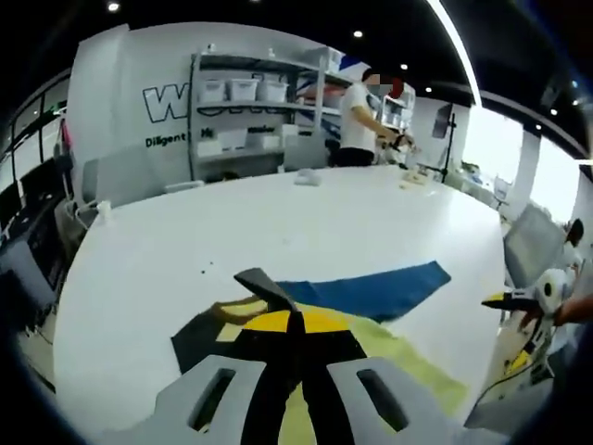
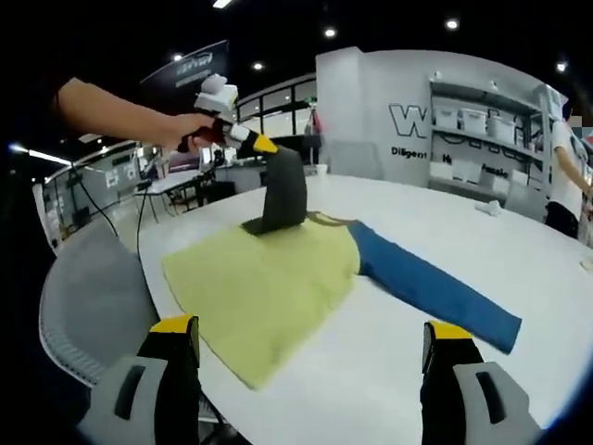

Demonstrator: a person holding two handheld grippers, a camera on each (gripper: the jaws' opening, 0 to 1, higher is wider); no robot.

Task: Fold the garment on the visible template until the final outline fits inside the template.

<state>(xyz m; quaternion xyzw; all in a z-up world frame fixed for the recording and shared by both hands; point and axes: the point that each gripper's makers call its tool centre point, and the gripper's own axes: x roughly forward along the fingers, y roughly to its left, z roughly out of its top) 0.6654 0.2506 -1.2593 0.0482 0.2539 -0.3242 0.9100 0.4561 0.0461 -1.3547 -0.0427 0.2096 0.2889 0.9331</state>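
Left gripper, seen in the right gripper view at the end of a person's arm, is pinching a dark sleeve of the garment and lifting it up off the table, jaws closed on the cloth; in the left gripper view its own jaws are meeting on the same dark cloth, which is running down between them. Right gripper is hanging over the near edge of the table with jaws spread wide and nothing between them; it is also showing at the edge of the left gripper view. The garment is lying flat on the table near that edge, yellow-green body toward the right gripper, a blue sleeve stretching away from the body across the white top. Beyond the table, shelves with bins are standing against a white wall, and a person in a white shirt is standing near them.
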